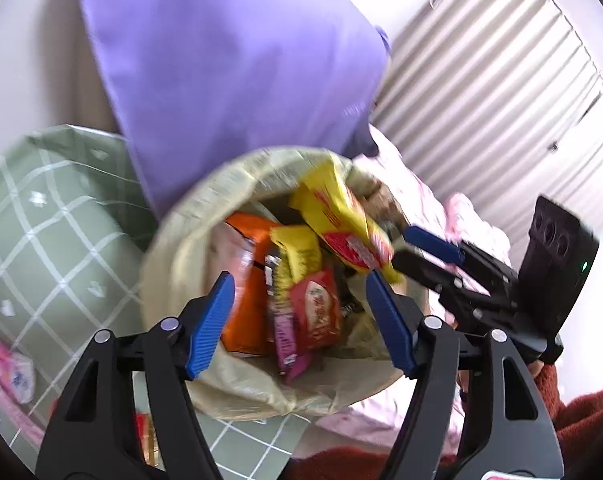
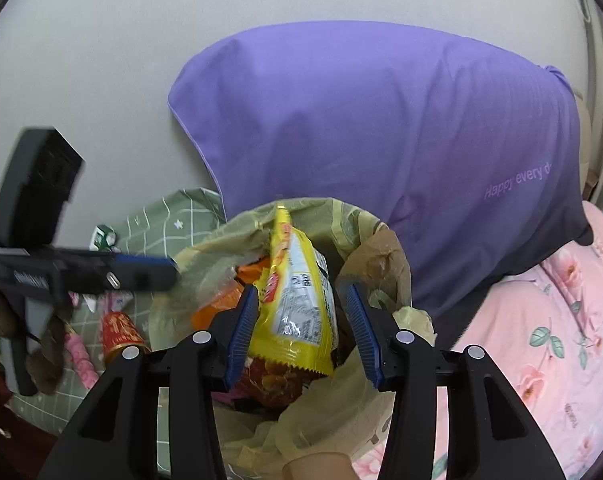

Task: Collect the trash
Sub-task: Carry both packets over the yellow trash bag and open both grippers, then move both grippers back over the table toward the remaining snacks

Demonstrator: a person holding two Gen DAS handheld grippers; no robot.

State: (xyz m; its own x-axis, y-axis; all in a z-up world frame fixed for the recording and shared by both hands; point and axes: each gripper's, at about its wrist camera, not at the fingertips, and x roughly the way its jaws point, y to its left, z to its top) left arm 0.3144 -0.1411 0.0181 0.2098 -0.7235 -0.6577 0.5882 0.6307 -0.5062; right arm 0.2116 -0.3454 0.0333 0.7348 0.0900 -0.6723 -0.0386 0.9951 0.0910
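A trash bin lined with a yellowish bag (image 1: 205, 224) (image 2: 221, 248) stands on the bed, full of snack wrappers. A large yellow snack packet (image 1: 341, 220) (image 2: 297, 300) lies on top, over orange (image 1: 245, 280), red (image 1: 317, 312) and purple wrappers. My left gripper (image 1: 301, 320) is open above the bin, empty. My right gripper (image 2: 301, 332) is open with the yellow packet lying between its jaws, not pinched. In the left wrist view the right gripper (image 1: 417, 248) shows at the bin's right rim; in the right wrist view the left gripper (image 2: 157, 272) shows at the bin's left rim.
A purple pillow (image 1: 229, 64) (image 2: 401, 152) leans on the wall behind the bin. A green checked pillow (image 1: 53, 232) lies left, with a red can (image 2: 121, 332), pink packets (image 1: 5, 368) and a small green carton (image 2: 103, 238). Pink floral bedding (image 2: 541, 352) lies right; curtains (image 1: 501, 92) hang beyond.
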